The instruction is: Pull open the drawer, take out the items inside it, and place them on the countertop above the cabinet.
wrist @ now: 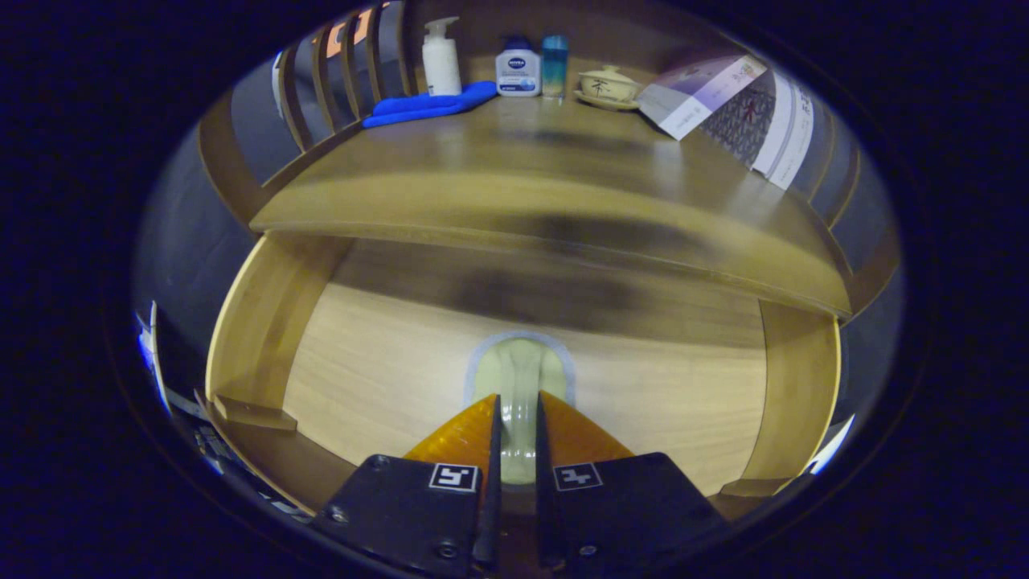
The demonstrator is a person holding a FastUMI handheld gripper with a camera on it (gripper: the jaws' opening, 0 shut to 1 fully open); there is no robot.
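Note:
The wooden drawer (378,378) stands pulled open below the countertop (514,185). A pale cream item with a light blue rim (520,362), spoon-like in shape, sticks out from between my fingers over the drawer's floor. My gripper (518,414) is shut on its narrow handle part, both fingers pressing its sides. Whether the item rests on the drawer floor or hangs above it cannot be told.
At the back of the countertop stand a white pump bottle (440,60), a blue cloth (430,104), a small white-and-blue bottle (517,74), a blue bottle (554,66), a lidded tea cup on a saucer (607,86) and boxes (707,92). Slatted rails (321,88) flank both sides.

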